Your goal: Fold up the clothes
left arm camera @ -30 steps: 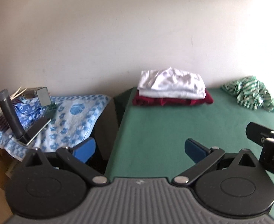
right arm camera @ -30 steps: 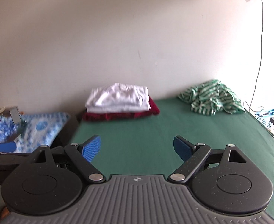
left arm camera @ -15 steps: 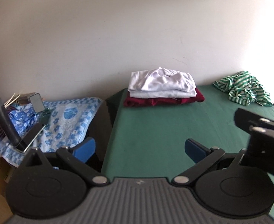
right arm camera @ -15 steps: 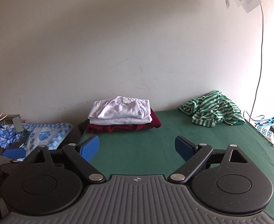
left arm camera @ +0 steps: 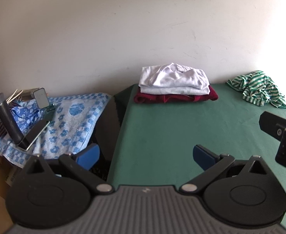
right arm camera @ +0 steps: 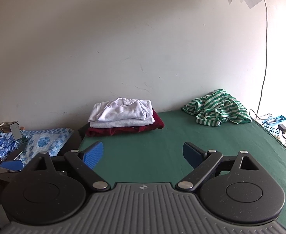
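Both grippers' jaws wide and empty over bare desk [right arm camera: 240, 146], folded stack [right arm camera: 123, 120] set back, striped shirt [right arm camera: 218, 111] crumpled, likely next

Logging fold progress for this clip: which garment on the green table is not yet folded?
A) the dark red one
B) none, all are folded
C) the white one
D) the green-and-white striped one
D: the green-and-white striped garment lies crumpled near the wall, while the white garment sits folded on top of the folded dark red garment on the green table.
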The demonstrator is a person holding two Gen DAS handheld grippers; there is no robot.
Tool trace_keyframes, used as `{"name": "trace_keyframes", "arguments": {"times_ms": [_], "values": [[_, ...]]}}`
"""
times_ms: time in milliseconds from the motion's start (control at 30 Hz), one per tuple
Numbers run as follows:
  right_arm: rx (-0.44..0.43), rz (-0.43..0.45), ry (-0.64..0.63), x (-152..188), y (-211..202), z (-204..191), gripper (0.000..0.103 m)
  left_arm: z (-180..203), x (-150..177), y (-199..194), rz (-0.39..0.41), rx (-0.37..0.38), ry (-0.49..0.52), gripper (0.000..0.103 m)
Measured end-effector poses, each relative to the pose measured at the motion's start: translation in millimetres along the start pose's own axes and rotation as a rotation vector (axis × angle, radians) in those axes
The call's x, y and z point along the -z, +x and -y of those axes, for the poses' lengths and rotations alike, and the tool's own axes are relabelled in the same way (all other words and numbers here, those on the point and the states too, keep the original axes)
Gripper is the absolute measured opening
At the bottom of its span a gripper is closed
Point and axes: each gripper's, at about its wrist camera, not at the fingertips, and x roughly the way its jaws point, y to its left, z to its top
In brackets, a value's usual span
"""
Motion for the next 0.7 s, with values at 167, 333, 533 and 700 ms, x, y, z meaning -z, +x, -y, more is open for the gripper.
{"name": "trace_keyframes", "arguments": {"times_ms": [167, 333, 533, 700], "values": [[-0.002, -0.008, -0.008, 1.4, -1.2, -3.1, 0.092, -3.5, 0.8, 1.0, -0.013, 0.009, -0.006, 0.102], [-0.003, -0.017, -0.022, 3.9, -1.4, -7.4, 0.092, -6.6, 3.6, 2.4, -0.022, 0.015, -0.009, 0.102], [0.001, -0.041, -0.027, 8.6, 0.9, -10.9, 0.092, -7.6, 7.0, 8.2, -0.046, 0.018, -0.008, 0.102], [0.021, -0.093, -0.02, 14.1, 6.6, -9.3, 0.092, -1.9, 13.8, 18.0, -0.087, 0.014, 0.002, 0.102]]}}
